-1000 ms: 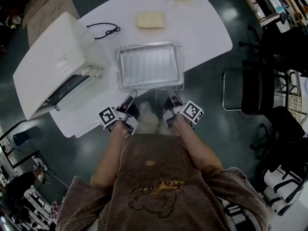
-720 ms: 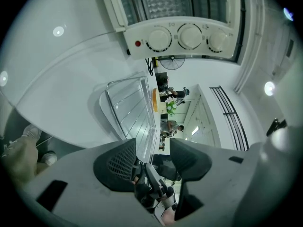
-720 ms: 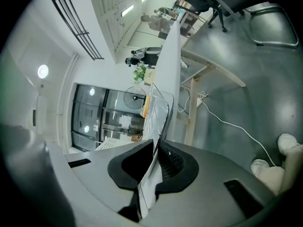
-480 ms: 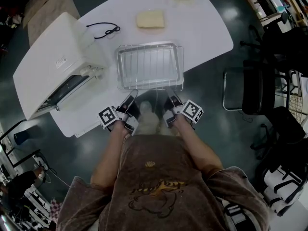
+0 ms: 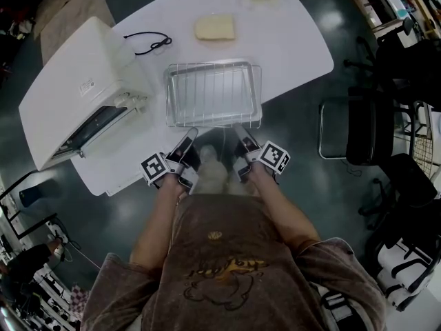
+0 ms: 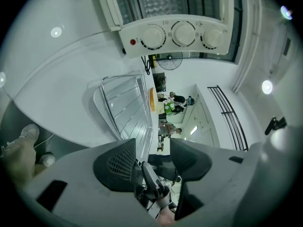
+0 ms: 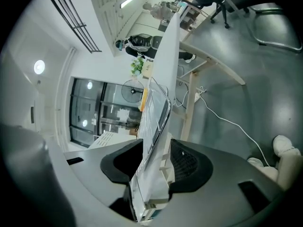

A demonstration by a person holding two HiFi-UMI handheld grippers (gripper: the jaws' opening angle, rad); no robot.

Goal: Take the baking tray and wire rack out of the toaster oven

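your right gripper (image 5: 239,131) has just been opening, jaws loose round the baking tray (image 5: 167,95) rim; left gripper (image 5: 191,135) spread, empty. tray and wire rack (image 5: 213,92) sit outside the toaster oven (image 5: 76,88): likely done.

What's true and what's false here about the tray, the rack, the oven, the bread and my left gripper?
The baking tray sits on the table, outside the toaster oven. True.
The wire rack rests on the tray. True.
The oven door is shut. False: it hangs open.
The bread slice lies on the rack. False: it lies on the table beyond the tray.
The left gripper clamps the tray. False: its jaws stand apart, gripping nothing.
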